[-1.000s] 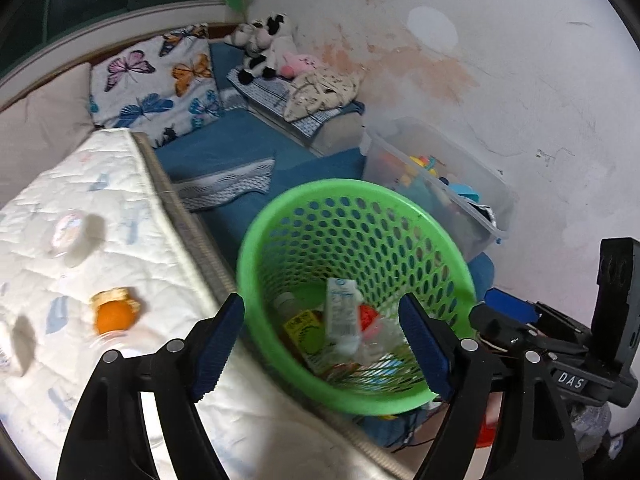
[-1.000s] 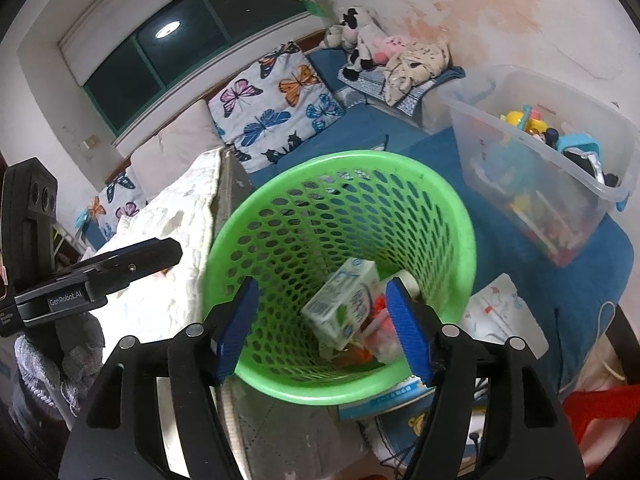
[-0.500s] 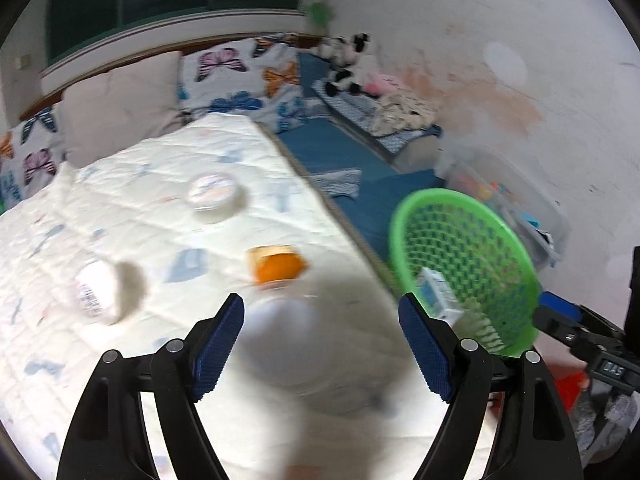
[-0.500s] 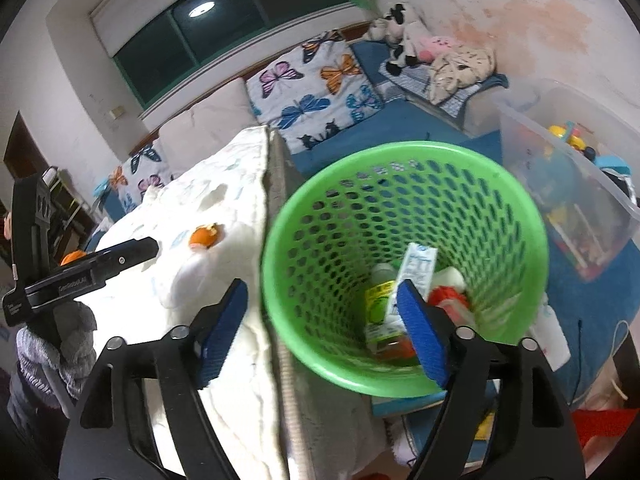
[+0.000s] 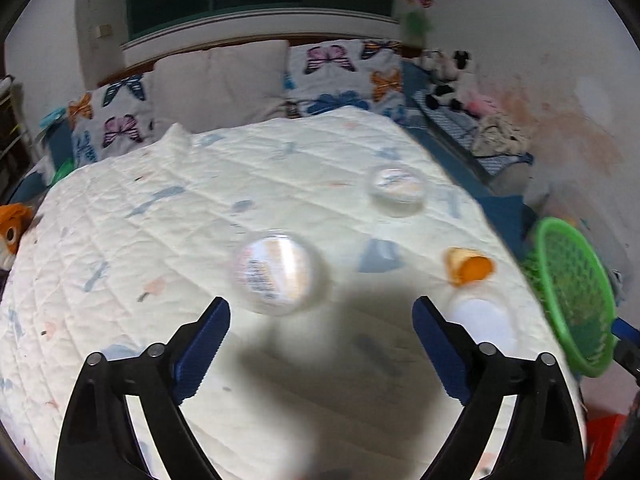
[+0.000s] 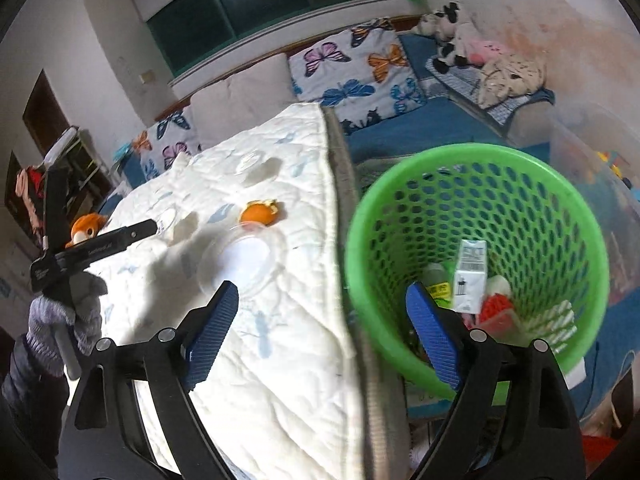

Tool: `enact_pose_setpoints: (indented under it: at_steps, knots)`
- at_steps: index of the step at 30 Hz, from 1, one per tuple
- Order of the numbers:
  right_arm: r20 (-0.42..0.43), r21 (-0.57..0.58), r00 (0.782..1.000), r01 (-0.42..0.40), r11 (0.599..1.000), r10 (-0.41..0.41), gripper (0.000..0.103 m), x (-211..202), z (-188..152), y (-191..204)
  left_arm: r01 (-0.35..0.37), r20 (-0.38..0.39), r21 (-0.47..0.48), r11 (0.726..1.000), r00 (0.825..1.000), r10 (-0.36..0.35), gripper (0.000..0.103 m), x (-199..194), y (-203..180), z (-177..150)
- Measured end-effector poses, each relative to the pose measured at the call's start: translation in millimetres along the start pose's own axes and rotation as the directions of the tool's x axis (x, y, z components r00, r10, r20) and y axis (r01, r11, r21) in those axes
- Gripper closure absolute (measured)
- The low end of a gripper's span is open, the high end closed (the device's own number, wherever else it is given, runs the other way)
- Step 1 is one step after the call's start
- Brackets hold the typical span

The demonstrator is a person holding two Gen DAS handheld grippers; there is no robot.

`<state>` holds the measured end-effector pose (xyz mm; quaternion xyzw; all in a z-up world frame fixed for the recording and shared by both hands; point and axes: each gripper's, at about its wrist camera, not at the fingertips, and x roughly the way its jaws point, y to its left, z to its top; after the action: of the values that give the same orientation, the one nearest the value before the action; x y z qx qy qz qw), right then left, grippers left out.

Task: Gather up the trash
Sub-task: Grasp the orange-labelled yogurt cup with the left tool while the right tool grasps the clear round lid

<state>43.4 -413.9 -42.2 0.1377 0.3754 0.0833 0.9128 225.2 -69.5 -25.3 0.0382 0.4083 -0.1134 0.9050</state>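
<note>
My left gripper (image 5: 321, 342) is open and empty over the white quilted bed (image 5: 168, 216). A clear round plastic container (image 5: 278, 270) lies just beyond its fingertips. A second clear container (image 5: 396, 190), an orange cup on its side (image 5: 468, 266) and a clear lid (image 5: 482, 318) lie further right. My right gripper (image 6: 322, 330) is open and empty at the bed's edge beside the green mesh basket (image 6: 360, 240). The basket holds a white carton (image 6: 470, 270) and other trash. The lid (image 6: 244, 262) and orange cup (image 6: 258, 212) also show in the right wrist view.
Butterfly pillows (image 5: 344, 76) and a plain pillow (image 5: 220, 80) line the headboard. Stuffed toys (image 6: 452, 36) sit on blue bedding (image 6: 404, 132) by the wall. A clear storage bin (image 6: 592, 160) stands behind the basket. An orange plush toy (image 5: 12, 232) lies at the bed's left edge.
My left gripper has swung left from the basket out over the bed, now facing the clear round container. My right gripper has pulled back and left from the basket toward the bed's edge.
</note>
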Motion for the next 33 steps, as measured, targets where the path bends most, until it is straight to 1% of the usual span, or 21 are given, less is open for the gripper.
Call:
enact_pose_setpoints:
  at_steps: [4,10,17,23,27,28,31,33]
  knots:
    - [-0.026,-0.029,1.000,-0.017,0.999,0.017,0.017,16.2,2.4,15.1,-0.026,-0.026,0.018,0.999,0.999,0.027,0.011,17.2,12.7,1.1]
    - [-0.059,-0.074,0.998,-0.037,0.997,0.033,0.017,36.9,2.8,37.5,-0.009,-0.051,0.020,1.000,0.999,0.010,0.011,35.8,21.2,3.8]
    - [-0.094,-0.097,0.995,-0.052,0.994,0.042,0.017,58.0,3.8,51.8,0.011,-0.073,0.028,1.000,0.997,-0.009,0.011,52.6,24.6,8.3]
    - [-0.132,-0.136,0.991,-0.056,0.989,0.038,0.017,80.3,4.5,66.7,0.030,-0.076,0.039,0.999,0.997,-0.027,0.011,62.6,20.2,11.5]
    - [-0.153,-0.157,0.988,-0.057,0.986,0.033,0.017,94.3,6.0,74.0,0.051,-0.077,0.047,0.998,0.996,-0.047,0.027,65.1,17.6,12.2]
    - [-0.156,-0.158,0.987,-0.058,0.986,0.033,0.017,97.2,6.3,74.9,0.053,-0.077,0.045,0.998,0.996,-0.050,0.029,65.4,18.0,12.2]
    - [-0.171,-0.165,0.985,-0.057,0.985,0.028,0.017,107.3,7.3,79.5,0.073,-0.083,0.030,0.997,0.994,-0.070,0.039,67.5,19.6,12.3]
    - [-0.175,-0.173,0.984,-0.056,0.983,0.025,0.015,111.1,7.8,82.0,0.078,-0.082,0.024,0.997,0.994,-0.075,0.041,67.8,21.4,12.0]
